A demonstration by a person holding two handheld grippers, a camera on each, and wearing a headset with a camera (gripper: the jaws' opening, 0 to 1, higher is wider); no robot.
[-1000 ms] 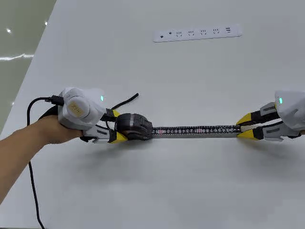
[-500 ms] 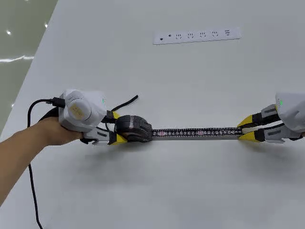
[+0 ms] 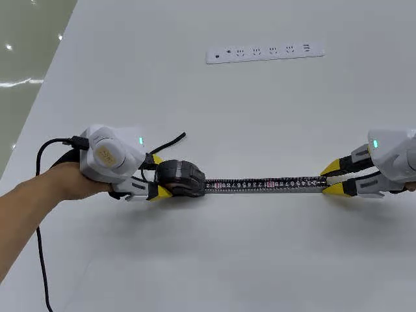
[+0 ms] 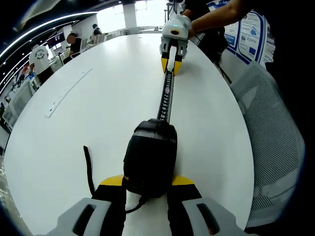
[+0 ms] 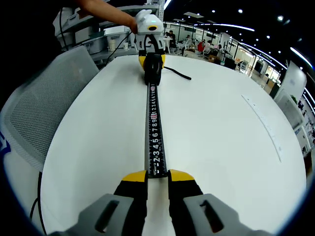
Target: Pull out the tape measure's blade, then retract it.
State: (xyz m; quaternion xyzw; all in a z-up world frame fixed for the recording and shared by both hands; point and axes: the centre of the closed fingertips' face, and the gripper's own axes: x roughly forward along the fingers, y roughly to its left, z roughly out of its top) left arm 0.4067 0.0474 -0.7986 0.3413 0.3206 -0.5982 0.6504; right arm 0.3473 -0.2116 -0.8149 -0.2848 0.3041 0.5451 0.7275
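Table: one white table (image 3: pixel 227 260), and all the work sits on it.
Hand: a bare hand (image 3: pixel 68 181) is wrapped round the left gripper's grey body, and a black cable (image 3: pixel 40 260) trails from it towards the near edge.
Left jaws: the left gripper (image 4: pixel 149 181) is clenched on the tape measure's case (image 4: pixel 150 157), with one yellow tip pressed to each side of the black body.
Strap: a single black strap (image 4: pixel 88 167) lies loose on the table just beside the case.
Blade: the blade (image 3: pixel 266 184) is drawn out straight from the case's mouth to the other gripper, numbered face up and low over the table. I cannot tell whether it touches the surface.
Right jaws: the right gripper (image 5: pixel 157 176) has its two yellow tips nearly together, pinching the blade's free end.
Far side: one white power strip (image 3: pixel 265 52) lies well apart from the tape, with its sockets in a row.
Head view: it shows both grippers side on, with the whole span of tape between them.
Left gripper view: it shows the case from behind, plus a grey mesh chair (image 4: pixel 268 137) and people at desks beyond the table.
Right gripper view: it shows the blade's numerals, readable near the tips, and rows of ceiling lights.
Count: two grippers, one tape measure, one strap, one power strip and one chair.
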